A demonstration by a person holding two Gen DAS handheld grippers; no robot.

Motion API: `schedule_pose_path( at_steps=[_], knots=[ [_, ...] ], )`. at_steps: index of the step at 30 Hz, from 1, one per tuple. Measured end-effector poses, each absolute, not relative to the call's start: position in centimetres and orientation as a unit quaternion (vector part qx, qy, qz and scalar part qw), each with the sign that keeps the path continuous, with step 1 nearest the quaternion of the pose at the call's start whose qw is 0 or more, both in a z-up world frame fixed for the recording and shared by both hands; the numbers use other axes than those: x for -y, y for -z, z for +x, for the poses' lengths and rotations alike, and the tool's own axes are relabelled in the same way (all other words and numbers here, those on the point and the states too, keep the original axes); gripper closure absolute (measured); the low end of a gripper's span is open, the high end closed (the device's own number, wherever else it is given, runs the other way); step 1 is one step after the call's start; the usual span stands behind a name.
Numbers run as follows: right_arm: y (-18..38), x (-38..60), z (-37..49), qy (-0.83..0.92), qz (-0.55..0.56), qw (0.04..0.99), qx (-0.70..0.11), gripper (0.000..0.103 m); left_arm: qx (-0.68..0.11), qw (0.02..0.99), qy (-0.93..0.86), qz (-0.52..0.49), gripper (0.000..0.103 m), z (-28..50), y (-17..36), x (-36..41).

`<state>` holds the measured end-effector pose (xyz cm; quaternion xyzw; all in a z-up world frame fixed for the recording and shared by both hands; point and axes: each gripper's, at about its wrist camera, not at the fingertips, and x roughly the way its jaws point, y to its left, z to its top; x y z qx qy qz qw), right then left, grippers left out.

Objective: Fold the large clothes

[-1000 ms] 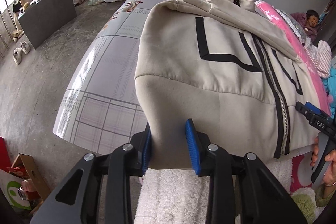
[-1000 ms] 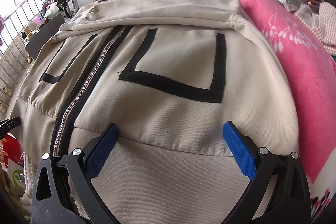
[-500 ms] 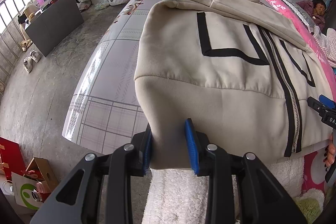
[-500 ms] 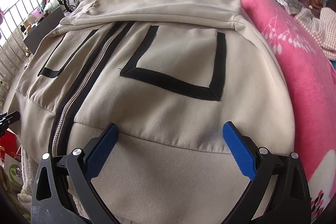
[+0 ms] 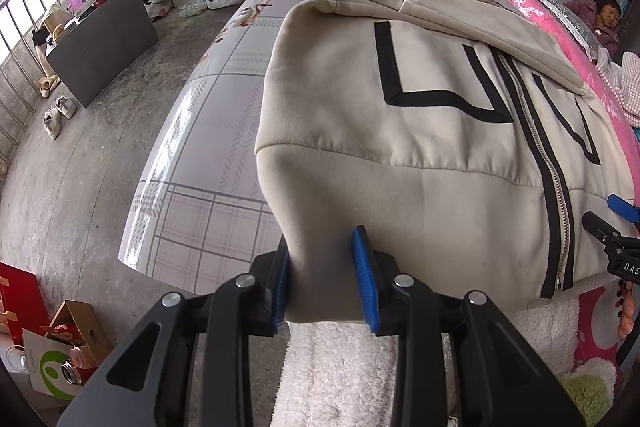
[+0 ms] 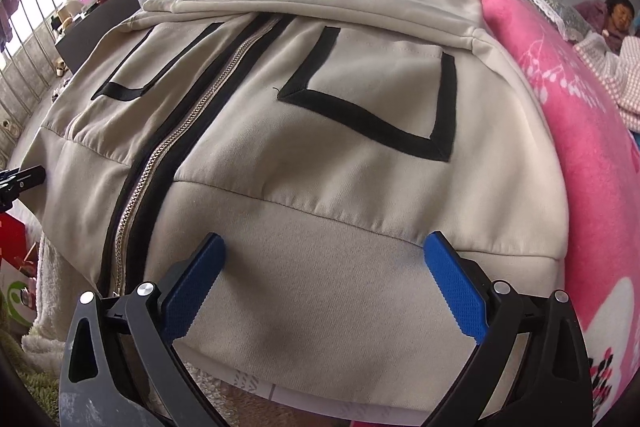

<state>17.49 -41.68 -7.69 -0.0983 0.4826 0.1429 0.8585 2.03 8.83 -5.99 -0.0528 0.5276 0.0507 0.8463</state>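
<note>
A large beige zip jacket [image 5: 420, 131] with black pocket outlines lies front up on the table, sleeves folded across its chest. My left gripper [image 5: 322, 247] is shut on the jacket's lower left hem corner at the table's near edge. The jacket fills the right wrist view [image 6: 320, 147]. My right gripper [image 6: 322, 259] is open, its blue fingers [image 6: 452, 275] spread wide over the hem band right of the zip [image 6: 168, 155]. The right gripper also shows at the right edge of the left wrist view [image 5: 618, 227].
The table [image 5: 200, 155] has a pale plaid cloth. A pink blanket [image 6: 580, 131] lies along the jacket's right side. A white fluffy rug [image 5: 340, 367] lies below the near edge. Boxes and bags [image 5: 52, 347] stand on the floor at the left. A person [image 6: 616, 23] lies at far right.
Both views have shifted slightly; the left gripper keeps its hold on the hem corner. The right gripper stays open and has moved a little forward over the hem.
</note>
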Motion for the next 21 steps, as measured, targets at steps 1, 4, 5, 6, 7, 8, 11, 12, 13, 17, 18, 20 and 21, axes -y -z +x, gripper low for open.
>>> schedule_pose_path(
  at_steps=[1, 4, 5, 6, 7, 8, 11, 12, 13, 17, 18, 20, 21],
  knots=[
    [7.7, 41.7, 17.5, -0.143, -0.095, 0.857, -0.486, 0.008, -0.527, 0.846, -0.05, -0.054, 0.074, 2.0, 6.0, -8.8],
    [7.8, 41.8, 17.8, -0.143, -0.085, 0.851, -0.499, 0.008, -0.527, 0.847, -0.049, -0.055, 0.074, 2.0, 6.0, -8.9],
    [7.8, 41.7, 17.8, -0.142, -0.086, 0.849, -0.501, 0.008, -0.526, 0.847, -0.049, -0.055, 0.074, 2.0, 6.0, -8.8],
    [7.8, 41.7, 17.8, -0.142, -0.086, 0.848, -0.504, 0.008, -0.526, 0.847, -0.048, -0.055, 0.074, 2.0, 6.0, -8.9],
    [7.8, 41.7, 17.9, -0.14, -0.085, 0.846, -0.507, 0.008, -0.526, 0.847, -0.048, -0.055, 0.074, 2.0, 6.1, -8.9],
    [7.8, 41.7, 17.9, -0.139, -0.084, 0.846, -0.508, 0.008, -0.526, 0.847, -0.048, -0.054, 0.074, 2.0, 6.1, -8.9],
    [7.7, 41.5, 18.0, -0.134, -0.082, 0.844, -0.512, 0.008, -0.526, 0.847, -0.047, -0.055, 0.074, 2.0, 6.1, -8.9],
    [7.8, 41.5, 18.0, -0.133, -0.081, 0.845, -0.512, 0.008, -0.526, 0.847, -0.046, -0.055, 0.074, 2.0, 6.1, -8.9],
    [7.8, 41.5, 17.9, -0.132, -0.08, 0.847, -0.509, 0.008, -0.526, 0.848, -0.046, -0.055, 0.074, 2.0, 6.1, -8.9],
    [7.9, 41.8, 17.4, -0.131, -0.075, 0.857, -0.492, 0.008, -0.525, 0.848, -0.046, -0.055, 0.074, 1.9, 6.1, -9.0],
    [8.0, 41.8, 17.2, -0.129, -0.074, 0.86, -0.489, 0.008, -0.525, 0.848, -0.046, -0.055, 0.074, 1.9, 6.1, -8.9],
    [8.0, 41.8, 16.9, -0.127, -0.072, 0.863, -0.484, 0.008, -0.524, 0.849, -0.046, -0.055, 0.074, 1.9, 6.1, -9.0],
    [8.0, 41.8, 16.7, -0.126, -0.073, 0.863, -0.483, 0.008, -0.524, 0.849, -0.046, -0.056, 0.074, 1.9, 6.1, -9.0]
  ],
)
